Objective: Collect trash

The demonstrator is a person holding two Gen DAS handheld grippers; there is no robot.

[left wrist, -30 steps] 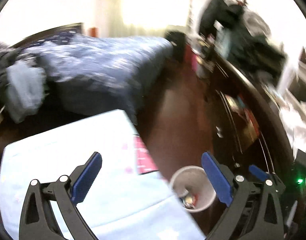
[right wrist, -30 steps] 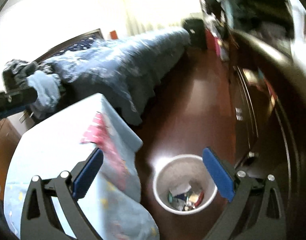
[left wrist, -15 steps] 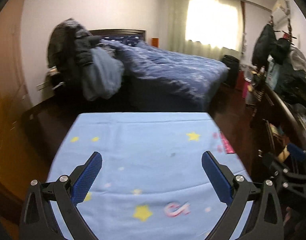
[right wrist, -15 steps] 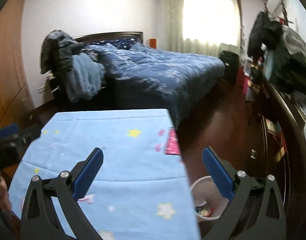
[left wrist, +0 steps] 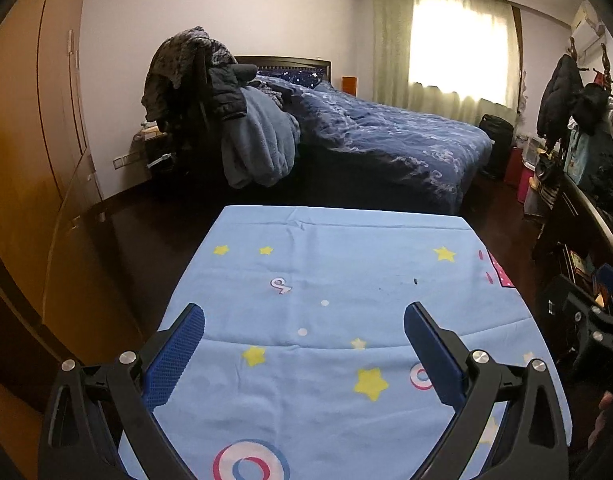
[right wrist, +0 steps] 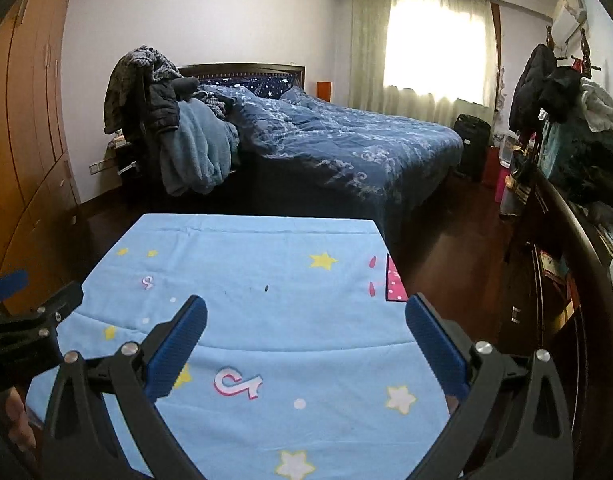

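Both grippers have swung up and away from the white waste bin beside the table, which showed a second ago and is now out of either view; they now face level across the room. Left gripper (left wrist: 304, 338) and right gripper (right wrist: 306, 322) hang side by side above the light blue star-printed cloth covering the table (left wrist: 346, 248), each with its blue-padded jaws spread wide and holding nothing. On the cloth lies one small dark speck (left wrist: 415, 281), ahead of the left gripper and nearer its right finger; I cannot tell what it is. Past the table's far edge stands a bed under a dark blue patterned quilt (right wrist: 346, 148), with a heap of grey and blue clothes piled on a chair (left wrist: 210, 92) at its head. Tall orange-brown wooden wardrobe doors (left wrist: 26, 140) line the left wall. Dark wooden floor (right wrist: 458, 240) runs open between bed and the cluttered dark sideboard (right wrist: 562, 216) on the right. A bright curtained window (left wrist: 458, 48) fills the far wall.
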